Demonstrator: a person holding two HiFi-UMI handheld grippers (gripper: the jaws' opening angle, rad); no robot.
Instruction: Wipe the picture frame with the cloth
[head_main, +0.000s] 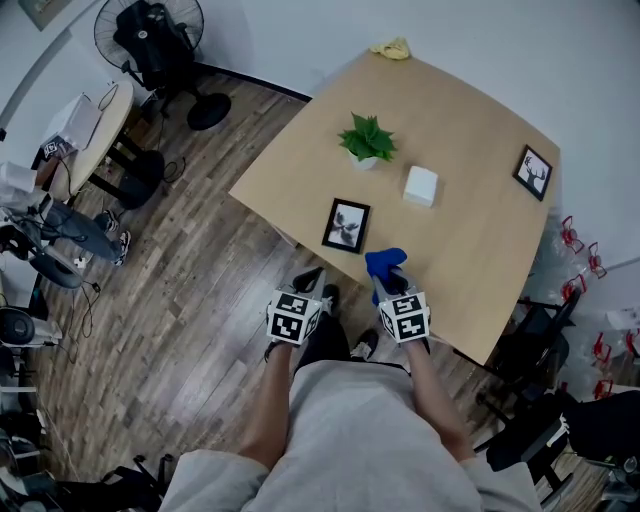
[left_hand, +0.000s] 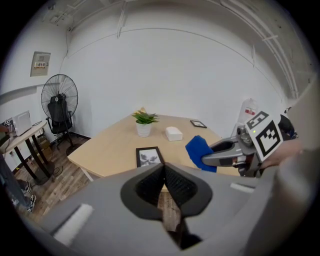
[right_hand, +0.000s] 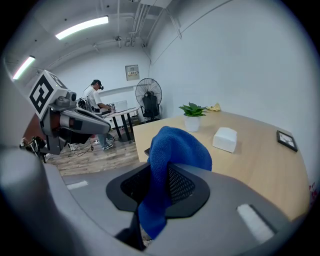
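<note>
A black picture frame (head_main: 346, 225) with a grey print lies flat near the front edge of the light wood table (head_main: 470, 250); in the left gripper view the frame (left_hand: 148, 156) sits just beyond my jaws. My right gripper (head_main: 392, 280) is shut on a blue cloth (head_main: 385, 263), held over the table edge right of the frame. The cloth (right_hand: 172, 150) bunches up above the closed jaws and hides most of the frame there. My left gripper (head_main: 308, 280) hangs just off the table edge, below the frame, shut and holding nothing (left_hand: 164, 170).
A potted plant (head_main: 367, 140), a white box (head_main: 421, 186) and a second small black frame (head_main: 533, 172) stand farther back on the table; something yellow (head_main: 392, 48) lies at the far corner. A fan (head_main: 150, 40) and a side desk (head_main: 95, 130) stand left, a black chair (head_main: 530, 340) right.
</note>
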